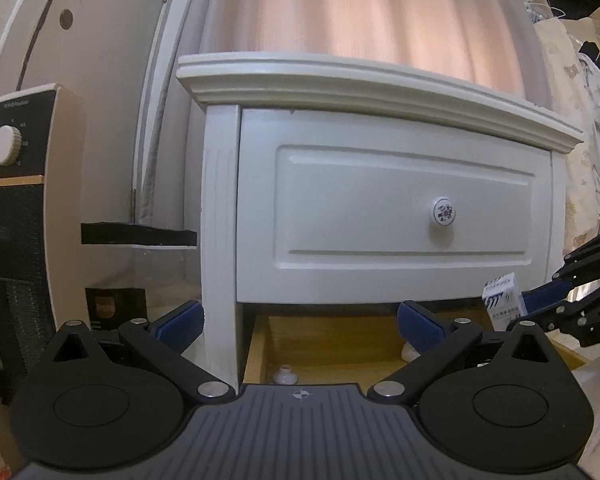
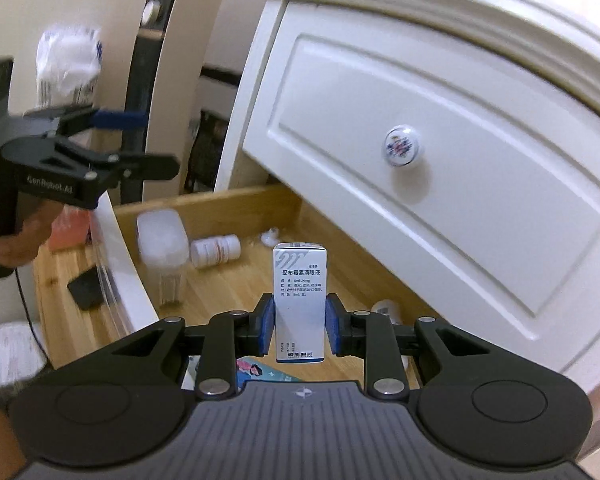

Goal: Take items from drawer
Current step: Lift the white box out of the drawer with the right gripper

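1. A white medicine box [image 2: 300, 300] is pinched upright between the pads of the right hand-held gripper [image 2: 300, 330], above the open drawer [image 2: 228, 280].
2. The left hand-held gripper [image 1: 300, 320] is spread, holding nothing.
3. Step judged: lifting out; a clear rise is called for next.
4. Ahead below: pill bottle [image 2: 215, 251], clear container [image 2: 162, 244]. The closed upper drawer front [image 2: 440, 184] overhangs close to the right.

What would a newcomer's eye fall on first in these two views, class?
First, the white box standing upright, clamped in the right gripper above the open drawer. Next, the floral knob on the shut drawer front above. In the open drawer, a white bottle lies on its side beside a clear tub.
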Motion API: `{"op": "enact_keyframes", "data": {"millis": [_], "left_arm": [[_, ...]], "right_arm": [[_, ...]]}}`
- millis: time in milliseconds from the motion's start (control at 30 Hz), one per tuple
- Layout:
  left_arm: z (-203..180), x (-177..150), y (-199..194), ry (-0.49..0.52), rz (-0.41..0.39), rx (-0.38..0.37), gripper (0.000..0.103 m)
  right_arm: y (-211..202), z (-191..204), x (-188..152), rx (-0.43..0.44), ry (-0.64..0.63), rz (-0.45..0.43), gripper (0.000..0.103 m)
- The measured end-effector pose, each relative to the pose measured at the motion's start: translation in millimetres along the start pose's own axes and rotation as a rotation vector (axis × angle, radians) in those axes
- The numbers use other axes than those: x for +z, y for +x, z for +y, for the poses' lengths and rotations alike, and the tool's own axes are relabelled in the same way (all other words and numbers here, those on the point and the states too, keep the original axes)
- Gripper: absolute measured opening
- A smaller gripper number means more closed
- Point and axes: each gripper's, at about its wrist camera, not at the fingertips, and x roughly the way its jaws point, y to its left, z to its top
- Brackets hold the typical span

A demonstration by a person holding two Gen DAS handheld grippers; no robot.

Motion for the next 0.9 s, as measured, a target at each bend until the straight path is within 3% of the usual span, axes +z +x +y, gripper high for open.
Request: {"op": "enact_keyframes", "data": {"millis": [367,900], "left_arm": [[2.4,-6.9,-27.0,-0.005,0.027,-0.006,0.103],[-7.3,-19.3,-60.5,0.042,-0.045,0.09,0.103]], "right_arm": [[-28.5,16.8,-19.9,-0.129,0.203,-0.17,0.027],[-32.9,39.1,-52.4,-0.383,0.457,-0.344,0.027]]}}
